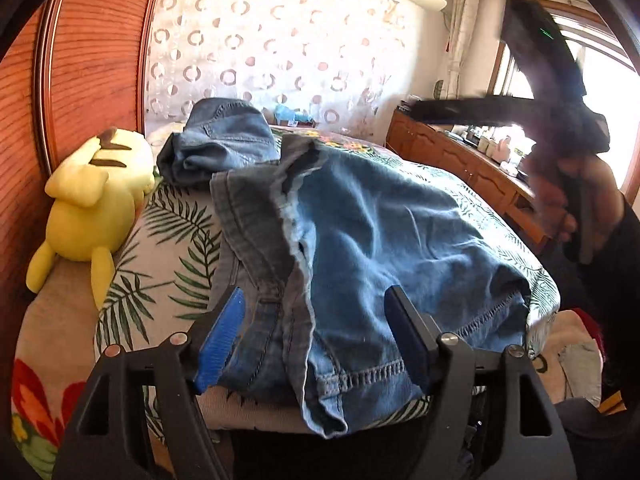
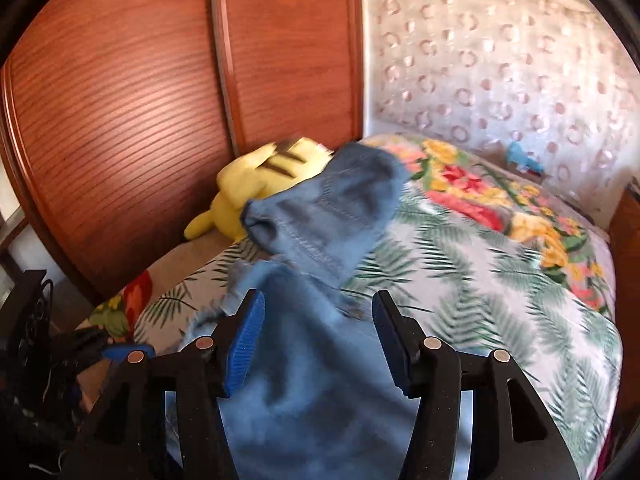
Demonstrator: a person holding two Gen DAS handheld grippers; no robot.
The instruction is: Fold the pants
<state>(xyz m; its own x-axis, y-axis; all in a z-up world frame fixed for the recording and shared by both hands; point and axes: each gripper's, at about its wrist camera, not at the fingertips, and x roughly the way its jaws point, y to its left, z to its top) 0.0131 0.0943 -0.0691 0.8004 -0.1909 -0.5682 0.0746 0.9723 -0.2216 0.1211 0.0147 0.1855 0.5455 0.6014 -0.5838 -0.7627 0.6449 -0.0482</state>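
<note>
Bed [image 1: 168, 224] carries folded pants [image 1: 380, 232]; both my left hand-held gripper [image 1: 316, 340] and right hand-held gripper [image 2: 318, 340] spread, pinching nothing, so I'd regrip hem evenly before next fold.

Faded matt denim pants [image 1: 380, 232] lie on soft printed cloth bedding [image 1: 176, 248] beside glossy ribbed wood panels [image 2: 120, 112].

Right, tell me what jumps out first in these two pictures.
The blue jeans take the eye first, lying rumpled over the near end of the bed with its leaf-and-flower cover. Next comes the yellow plush toy, lying at the bed's left edge against the reddish wooden wardrobe doors. Both tools stand open over the denim, the left tool at the hem and the right tool above a blurred fold.
</note>
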